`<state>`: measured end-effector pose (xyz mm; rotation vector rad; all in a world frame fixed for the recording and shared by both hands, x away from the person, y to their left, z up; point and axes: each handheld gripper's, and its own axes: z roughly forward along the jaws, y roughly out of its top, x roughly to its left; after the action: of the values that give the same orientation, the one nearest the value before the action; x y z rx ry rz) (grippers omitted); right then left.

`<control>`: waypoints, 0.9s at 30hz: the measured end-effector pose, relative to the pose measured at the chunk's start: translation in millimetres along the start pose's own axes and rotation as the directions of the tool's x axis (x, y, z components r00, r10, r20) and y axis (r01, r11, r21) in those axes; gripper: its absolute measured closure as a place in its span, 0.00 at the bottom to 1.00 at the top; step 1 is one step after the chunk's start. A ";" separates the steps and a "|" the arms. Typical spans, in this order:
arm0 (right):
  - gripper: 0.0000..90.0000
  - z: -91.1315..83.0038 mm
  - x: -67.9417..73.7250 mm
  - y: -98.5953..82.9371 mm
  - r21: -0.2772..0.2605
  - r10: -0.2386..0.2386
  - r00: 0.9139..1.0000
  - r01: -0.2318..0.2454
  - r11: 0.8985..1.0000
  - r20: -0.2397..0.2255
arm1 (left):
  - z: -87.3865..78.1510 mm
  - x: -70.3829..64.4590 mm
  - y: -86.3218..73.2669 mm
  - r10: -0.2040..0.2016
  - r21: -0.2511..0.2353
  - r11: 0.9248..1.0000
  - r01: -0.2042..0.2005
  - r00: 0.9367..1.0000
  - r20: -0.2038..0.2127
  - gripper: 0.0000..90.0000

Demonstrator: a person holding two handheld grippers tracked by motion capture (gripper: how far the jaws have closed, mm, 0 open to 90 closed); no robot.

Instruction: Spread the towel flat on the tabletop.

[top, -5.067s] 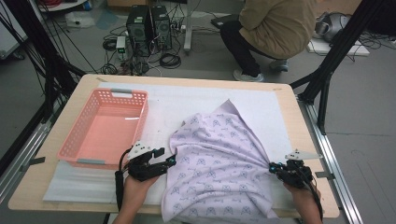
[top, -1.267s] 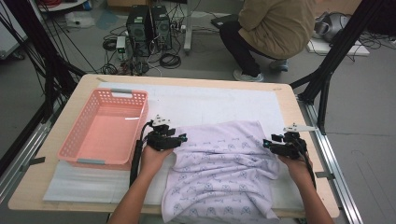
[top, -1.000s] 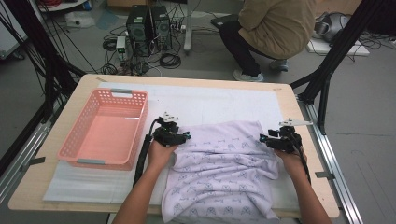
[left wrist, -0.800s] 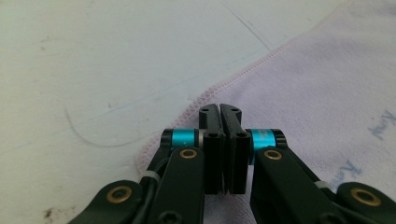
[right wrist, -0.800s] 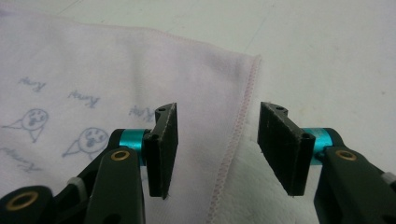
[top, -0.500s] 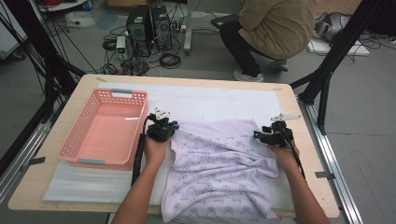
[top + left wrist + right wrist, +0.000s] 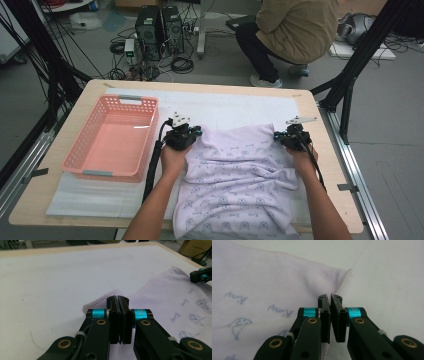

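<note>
Far edge of the towel carried out and laid flat.

Over the last seconds I had swept both tools away from me; the left tool (image 7: pixel 183 135) and right tool (image 7: pixel 292 138) were each clamped on a far corner of the lilac towel (image 7: pixel 240 180), now spread on the table (image 7: pixel 325 165) beside the pink basket (image 7: pixel 75 160). I judged the spreading nearly done, wrinkles remaining mid-cloth.

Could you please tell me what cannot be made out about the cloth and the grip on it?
- High view: the cloth's near edge is cut off by the frame.
- Left gripper view: the pinched cloth corner is hidden between shut jaws.
- Right gripper view: the printed words are blurred.
</note>
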<state>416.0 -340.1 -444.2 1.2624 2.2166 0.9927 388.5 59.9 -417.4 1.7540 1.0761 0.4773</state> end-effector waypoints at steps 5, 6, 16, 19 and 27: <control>0.96 -1.1 -12.1 1.6 -0.039 0.041 0.998 -0.039 0.998 0.052 | 14.2 19.4 10.8 -0.009 0.044 0.999 0.012 0.998 -0.059 0.98; 0.96 -1.4 -14.4 2.9 -0.051 0.051 0.997 -0.049 0.997 0.053 | 17.1 24.1 12.0 -0.016 0.051 0.999 0.020 0.998 -0.069 0.98; 0.96 -4.7 -18.7 29.7 -0.158 0.100 0.982 -0.075 0.985 0.158 | 27.1 39.1 27.6 -0.119 0.002 0.993 0.120 0.988 -0.101 0.68; 0.84 -5.2 -23.9 27.3 -0.142 0.135 0.983 -0.117 0.983 0.125 | 25.8 35.3 24.3 -0.096 0.058 0.993 0.099 0.994 -0.052 0.56; 0.70 -25.5 -20.1 29.8 -0.155 0.155 0.988 -0.152 0.976 0.009 | 20.6 12.3 10.8 -0.038 0.033 0.999 0.037 0.998 0.042 0.49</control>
<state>427.1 -357.0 -404.9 1.3821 2.0072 1.1783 414.7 57.8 -418.7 1.7610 1.0900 0.4004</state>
